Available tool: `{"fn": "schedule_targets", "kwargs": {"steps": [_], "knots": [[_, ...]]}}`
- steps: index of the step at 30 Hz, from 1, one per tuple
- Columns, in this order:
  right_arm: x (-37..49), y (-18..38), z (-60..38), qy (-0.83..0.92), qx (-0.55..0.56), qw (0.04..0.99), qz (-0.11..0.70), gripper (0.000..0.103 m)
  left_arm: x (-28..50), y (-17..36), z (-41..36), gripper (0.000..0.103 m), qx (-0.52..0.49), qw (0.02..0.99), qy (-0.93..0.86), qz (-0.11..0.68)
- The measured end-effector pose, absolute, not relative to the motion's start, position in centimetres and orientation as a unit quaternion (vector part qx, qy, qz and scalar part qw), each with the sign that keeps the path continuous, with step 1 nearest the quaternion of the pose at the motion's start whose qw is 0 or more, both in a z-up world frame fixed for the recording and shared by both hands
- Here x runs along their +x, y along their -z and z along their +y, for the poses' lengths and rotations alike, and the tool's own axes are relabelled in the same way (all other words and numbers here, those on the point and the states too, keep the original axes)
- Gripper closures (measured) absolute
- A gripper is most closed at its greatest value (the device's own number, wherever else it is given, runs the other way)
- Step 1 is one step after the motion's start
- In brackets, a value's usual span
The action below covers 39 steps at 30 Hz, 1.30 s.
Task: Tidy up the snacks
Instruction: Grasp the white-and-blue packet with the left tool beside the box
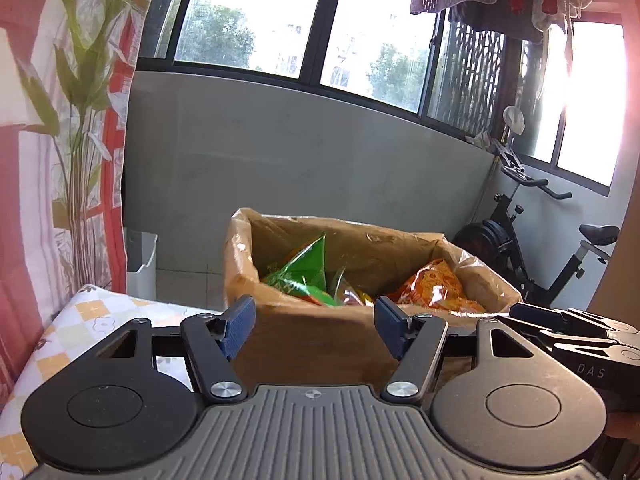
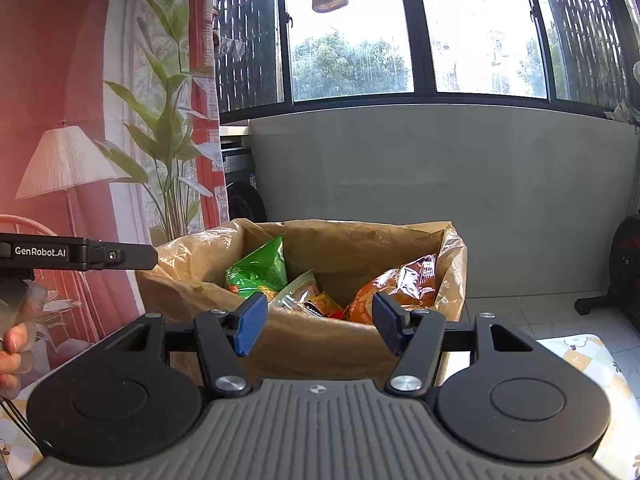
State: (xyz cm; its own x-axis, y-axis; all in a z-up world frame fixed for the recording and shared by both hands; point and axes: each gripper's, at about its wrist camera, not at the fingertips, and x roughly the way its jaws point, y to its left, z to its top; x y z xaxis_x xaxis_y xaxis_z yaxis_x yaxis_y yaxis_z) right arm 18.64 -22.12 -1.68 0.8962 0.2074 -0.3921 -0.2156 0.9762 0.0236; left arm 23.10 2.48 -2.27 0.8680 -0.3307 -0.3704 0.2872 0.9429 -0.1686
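Balcony room with big windows, laundry hanging up top, and an exercise bike in the corner. On the checkered flower tablecloth sits a lined cardboard box, long axis running left-right, holding a green snack bag poking upward and an orange snack bag, probably leaning. Left gripper and right gripper both gape wide, holding nothing, just before the box.
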Motion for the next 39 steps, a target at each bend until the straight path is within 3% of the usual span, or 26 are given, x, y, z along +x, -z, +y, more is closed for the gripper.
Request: {"fn": "schedule_targets", "kwargs": {"steps": [9, 17, 31, 39], "knots": [[14.8, 4.8, -20.5, -0.109, 0.015, 0.971, 0.212, 0.042, 20.7, 6.9, 4.5, 0.036, -0.029, 0.946, 0.186, 0.262], [14.7, 9.1, -19.1, -0.135, -0.002, 0.954, 0.268, 0.042, 23.4, 12.2, 5.5, 0.045, -0.059, 0.927, 0.189, 0.32], [18.5, 16.1, -16.5, -0.206, -0.059, 0.901, 0.377, 0.042, 28.1, 17.4, 4.7, 0.048, -0.112, 0.892, 0.209, 0.383], [20.6, 17.3, -16.2, -0.231, -0.064, 0.887, 0.396, 0.042, 29.9, 19.8, 3.3, 0.049, -0.136, 0.876, 0.218, 0.407]]}}
